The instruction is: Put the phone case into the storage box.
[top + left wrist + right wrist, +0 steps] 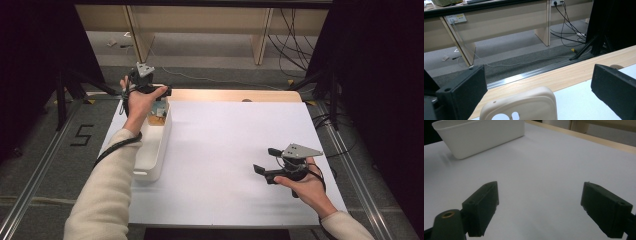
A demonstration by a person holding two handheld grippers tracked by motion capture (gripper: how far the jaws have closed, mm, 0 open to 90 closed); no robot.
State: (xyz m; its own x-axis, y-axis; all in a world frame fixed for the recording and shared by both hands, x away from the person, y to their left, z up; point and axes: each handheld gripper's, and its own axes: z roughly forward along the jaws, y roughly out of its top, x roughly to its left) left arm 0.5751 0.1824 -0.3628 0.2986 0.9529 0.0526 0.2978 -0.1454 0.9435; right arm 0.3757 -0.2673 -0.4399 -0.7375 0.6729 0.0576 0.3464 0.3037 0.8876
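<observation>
Table [235, 150] comes first, a white sheet over pale wood, bare across its middle; along its left edge stands a long white bin [155, 150], thin-walled and smooth, which looks light and a little flexible, so it would likely slide if nudged. Over the bin's far end hangs the left claw [150, 90], and between its spread jaws, low in the left gripper view, rises a beige moulded piece [524, 105] with rounded corners and two cut-outs, apparently standing up from the bin. Nothing is pinched: the jaws stand released on either side of it, not touching. It looks like soft, rubbery plastic, light, matte enough not to slip and hardly fragile, though it may bend under a hard squeeze; pinching across its flat faces near the top edge seems best. The right claw [270, 160] waits well apart over bare sheet, jaws wide and empty.
</observation>
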